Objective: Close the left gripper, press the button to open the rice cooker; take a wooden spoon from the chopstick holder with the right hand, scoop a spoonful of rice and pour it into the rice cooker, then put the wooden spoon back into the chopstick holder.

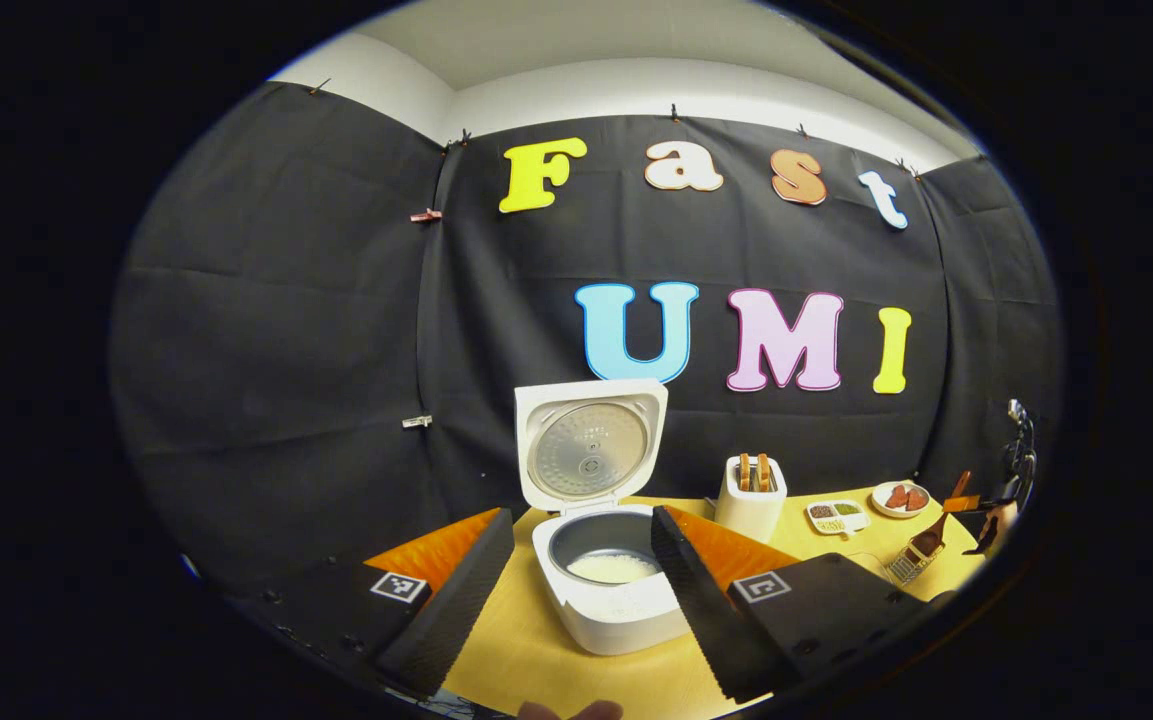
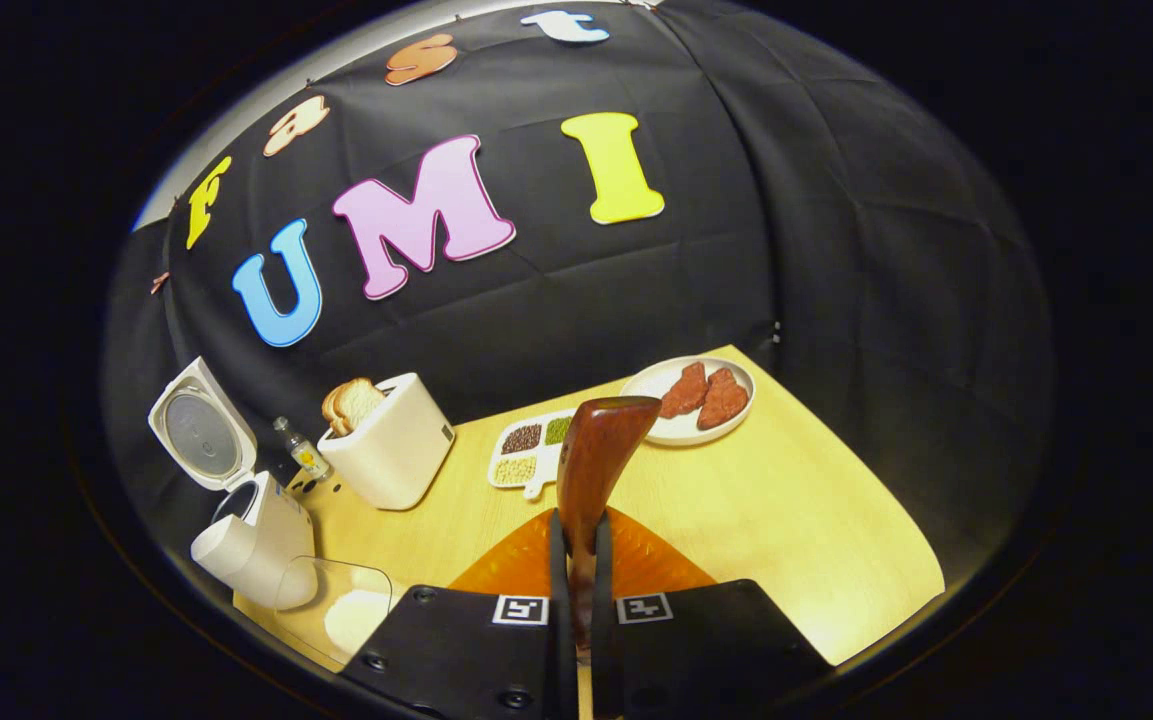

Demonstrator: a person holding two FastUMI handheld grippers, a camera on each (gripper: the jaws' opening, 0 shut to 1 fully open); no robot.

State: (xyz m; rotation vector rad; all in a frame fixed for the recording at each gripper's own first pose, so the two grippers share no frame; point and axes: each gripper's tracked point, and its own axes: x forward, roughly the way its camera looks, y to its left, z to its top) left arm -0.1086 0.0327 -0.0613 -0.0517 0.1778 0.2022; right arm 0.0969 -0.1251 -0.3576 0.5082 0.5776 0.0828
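Observation:
The white rice cooker (image 1: 626,610) stands open, its lid (image 1: 591,445) upright and a little rice in its pot (image 1: 611,568). My left gripper (image 1: 581,520) is open, its fingers wide apart on either side of the cooker and holding nothing. My right gripper (image 2: 581,525) is shut on the handle of the wooden spoon (image 2: 601,450), whose bowl points up and away. In the left gripper view the wooden spoon (image 1: 928,540) hangs just above the wire chopstick holder (image 1: 904,565) at the far right. The cooker (image 2: 246,540) sits at the left of the right gripper view.
A white toaster (image 2: 391,455) holding bread stands beside the cooker, with a small bottle (image 2: 302,452) between them. A divided dish of grains (image 2: 531,452) and a plate of meat slices (image 2: 691,400) lie behind. A glass bowl of rice (image 2: 346,610) sits near the table's front.

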